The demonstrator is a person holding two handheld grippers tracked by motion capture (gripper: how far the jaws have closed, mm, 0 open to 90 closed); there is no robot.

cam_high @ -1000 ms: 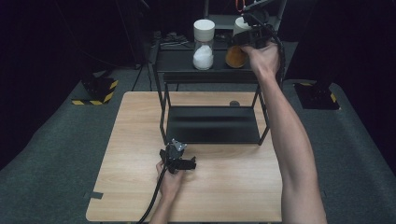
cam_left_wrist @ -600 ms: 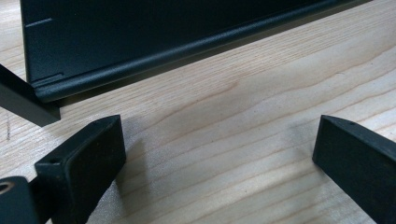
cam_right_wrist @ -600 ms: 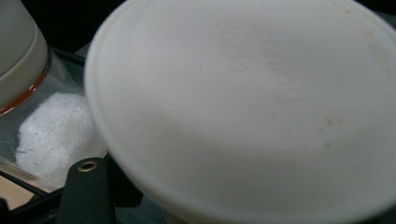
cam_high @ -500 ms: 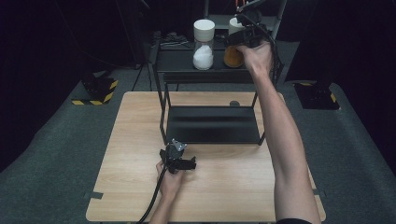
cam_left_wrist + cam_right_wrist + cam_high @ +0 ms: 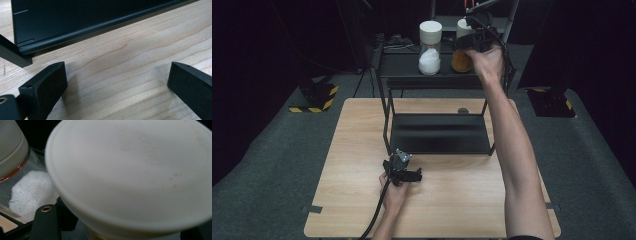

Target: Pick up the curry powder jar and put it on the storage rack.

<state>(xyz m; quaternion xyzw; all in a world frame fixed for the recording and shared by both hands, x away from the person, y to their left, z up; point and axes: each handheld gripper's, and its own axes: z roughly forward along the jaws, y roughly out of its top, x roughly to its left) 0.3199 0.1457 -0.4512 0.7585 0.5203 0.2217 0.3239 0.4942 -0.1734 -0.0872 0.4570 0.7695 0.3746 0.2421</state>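
Orange-filled jar (image 5: pixel 460 57), white lid (image 5: pixel 130 170): upright, long axis vertical, beside salt jar (image 5: pixel 430 47) on shelf top. Right hand-held gripper (image 5: pixel 476 36) at lid; jaw state indiscernible. Left hand-held gripper (image 5: pixel 117 82) spread apart.

Your right tongs (image 5: pixel 476 36) are black, and they sit at a jar of orange contents (image 5: pixel 460 59) with a creamy white lid (image 5: pixel 130 170). Beside it you have a clear jar of white grains (image 5: pixel 429 59), white-lidded with a thin red band under the lid. The shelf (image 5: pixel 439 132) is matte black, the table (image 5: pixel 462 195) pale wood with wavy grain, the floor (image 5: pixel 277 150) grey carpet, and your left tongs (image 5: pixel 403 170) black too
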